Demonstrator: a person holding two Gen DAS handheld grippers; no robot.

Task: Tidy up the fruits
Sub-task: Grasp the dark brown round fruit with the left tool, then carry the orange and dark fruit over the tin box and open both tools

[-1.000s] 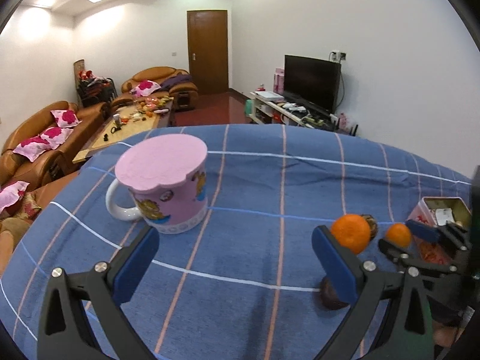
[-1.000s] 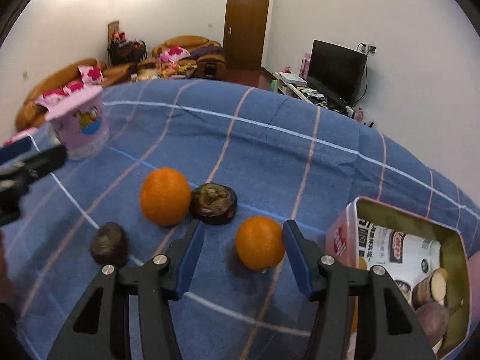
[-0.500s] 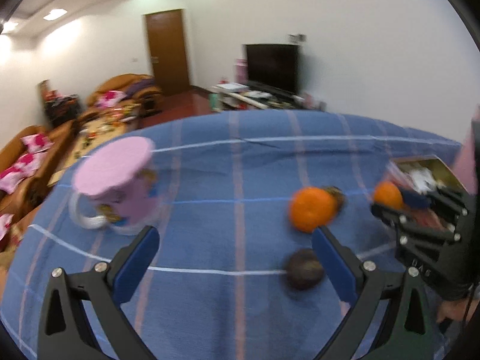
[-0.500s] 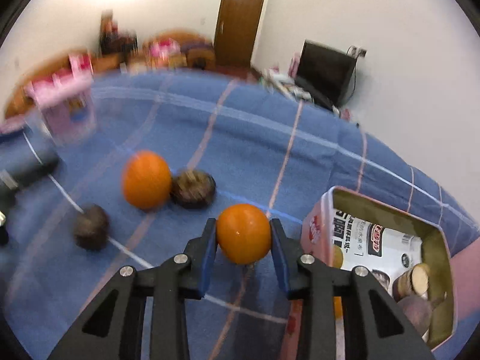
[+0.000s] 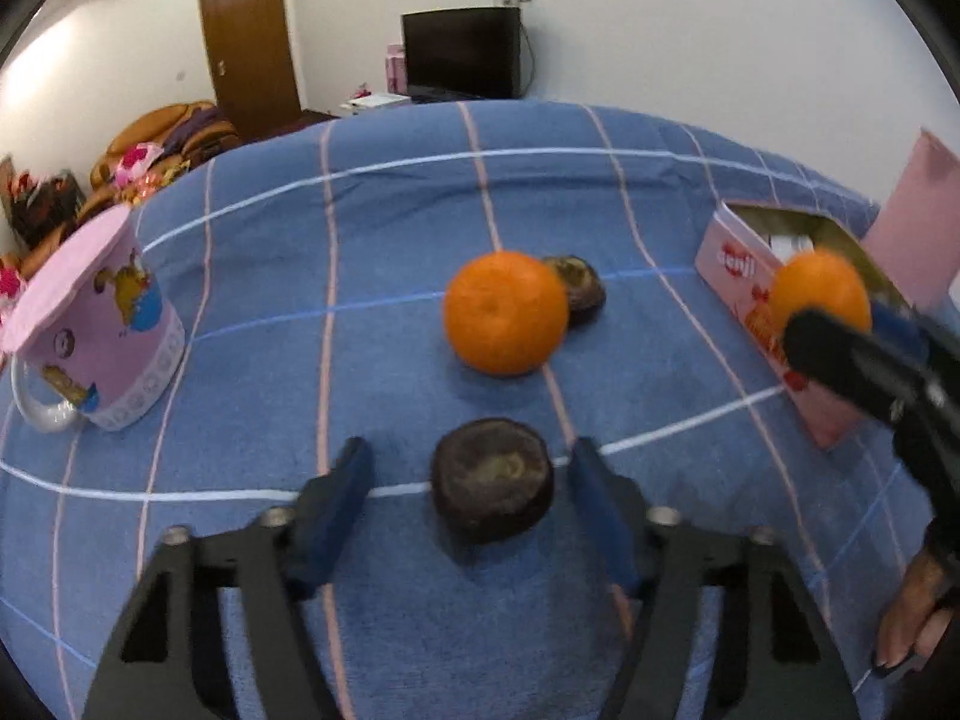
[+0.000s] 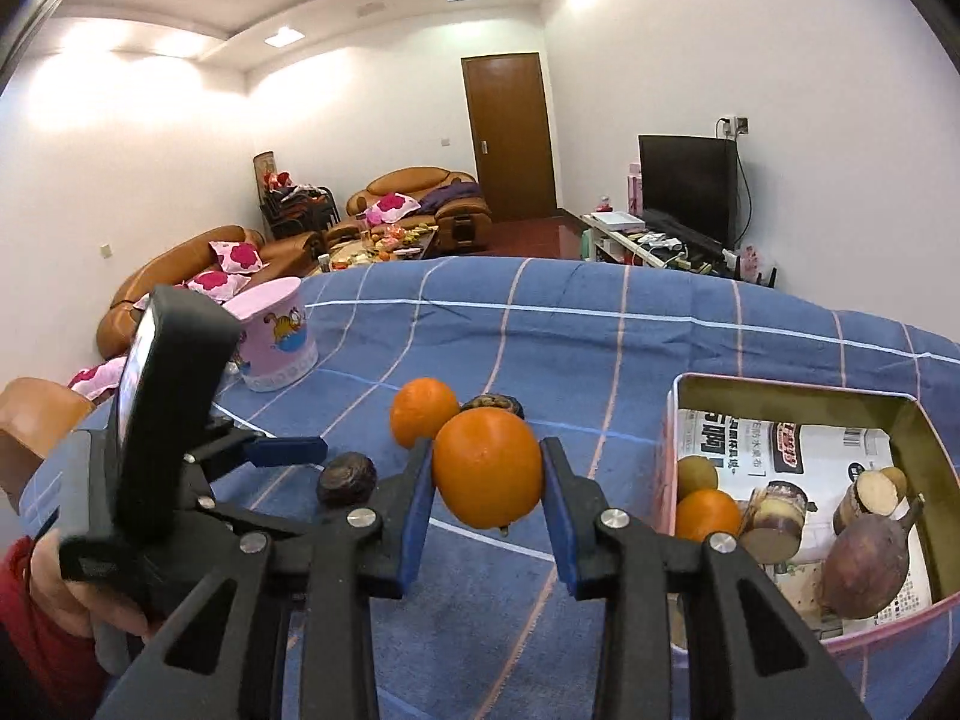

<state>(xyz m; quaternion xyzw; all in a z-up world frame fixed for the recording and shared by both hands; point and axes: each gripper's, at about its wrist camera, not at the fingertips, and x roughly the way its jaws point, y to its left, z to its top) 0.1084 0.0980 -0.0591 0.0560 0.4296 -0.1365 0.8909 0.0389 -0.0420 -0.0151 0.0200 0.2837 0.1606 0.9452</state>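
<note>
An orange rides clamped in the right gripper, lifted beside the pink tin; the left gripper spreads wide around a dark fruit on the blue-checked surface. A loosened squeeze could drop the orange short of the tin.

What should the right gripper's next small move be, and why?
Probably carry the round orange fruit rightward over the open pink tin box and release: the right gripper already clamps it lifted off the blue checked cloth, beside the box.
</note>
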